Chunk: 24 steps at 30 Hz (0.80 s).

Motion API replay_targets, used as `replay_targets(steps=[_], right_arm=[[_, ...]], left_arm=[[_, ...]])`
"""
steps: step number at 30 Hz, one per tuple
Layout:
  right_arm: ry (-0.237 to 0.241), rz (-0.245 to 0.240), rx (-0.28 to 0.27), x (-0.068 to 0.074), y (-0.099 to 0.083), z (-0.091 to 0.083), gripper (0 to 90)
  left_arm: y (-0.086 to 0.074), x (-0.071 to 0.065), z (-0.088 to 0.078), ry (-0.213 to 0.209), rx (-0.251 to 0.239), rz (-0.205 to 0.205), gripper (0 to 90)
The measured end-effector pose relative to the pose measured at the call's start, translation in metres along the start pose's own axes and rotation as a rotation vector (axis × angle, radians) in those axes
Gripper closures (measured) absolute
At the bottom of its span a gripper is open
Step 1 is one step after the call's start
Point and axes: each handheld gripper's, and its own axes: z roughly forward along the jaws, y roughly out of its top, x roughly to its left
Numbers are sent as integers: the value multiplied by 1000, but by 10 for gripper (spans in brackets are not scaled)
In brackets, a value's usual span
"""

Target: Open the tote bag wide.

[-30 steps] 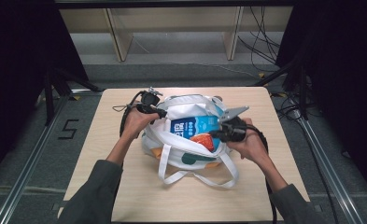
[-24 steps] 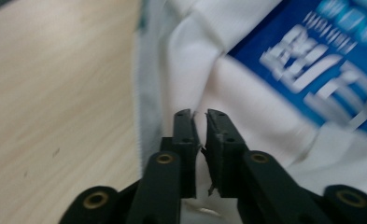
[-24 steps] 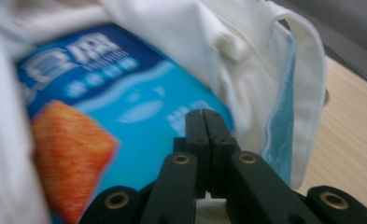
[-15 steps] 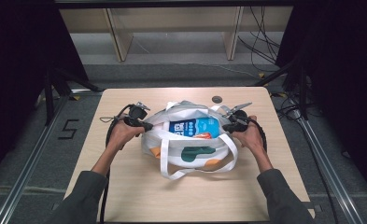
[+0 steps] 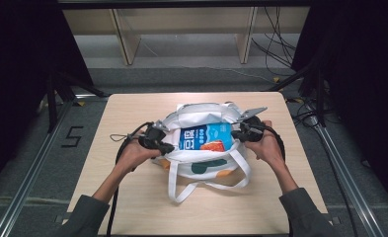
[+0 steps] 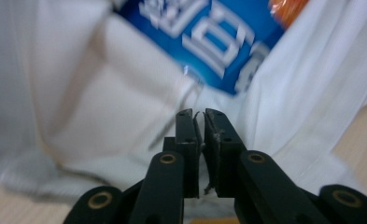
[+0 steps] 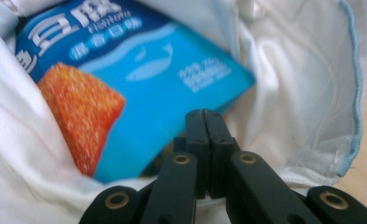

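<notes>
Pinching the white tote bag's [image 5: 201,165] rim on both sides, the two grippers look to be spreading its mouth. In the left gripper view, the left gripper [image 6: 201,116] has its jaws nearly together with a thin fold of white cloth caught between them; those jaws have just been opening a touch. In the right gripper view, the right gripper [image 7: 204,116] is fully closed at the bag's edge, though whether cloth is trapped there I cannot tell. The bag sits at the centre of the wooden table [image 5: 132,111] in the high view, a blue snack packet [image 5: 205,137] lying in its opening. Next likely calls for firming the left grip, then drawing both sides apart evenly.
</notes>
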Motion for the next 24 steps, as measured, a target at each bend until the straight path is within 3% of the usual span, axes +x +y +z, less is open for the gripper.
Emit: replay_targets(steps=[1, 2, 6, 10, 11, 15, 17, 18, 21, 24], right_arm=[[7, 6, -6, 0, -3, 2, 900], [1, 34, 22, 1, -5, 1, 900], [-2, 43, 28, 1, -10, 4, 900], [3, 33, -22, 4, -7, -7, 900], [2, 17, -41, 5, -6, -10, 900], [69, -32, -77, 20, -7, -20, 900], [94, -64, -75, 32, -13, -25, 900], [110, -71, -57, 37, -17, -27, 900], [100, -82, -12, 45, -31, -22, 900], [114, -60, 6, 48, -41, -15, 900]], left_arm=[[-5, -4, 4, 14, 5, 10, 850], [-6, -4, 3, 19, -4, 22, 855], [-3, -3, -1, 17, -7, 8, 851], [-2, -2, -16, 16, -132, -63, 816], [-3, -3, -20, 3, -170, -73, 817], [-11, -12, -29, -68, -230, -92, 787], [-15, -18, -28, -40, -200, -34, 776], [-17, -19, -25, -48, -191, -33, 775], [-25, -19, -14, -58, -184, -69, 807], [-28, -23, -11, -33, -179, -54, 816]])
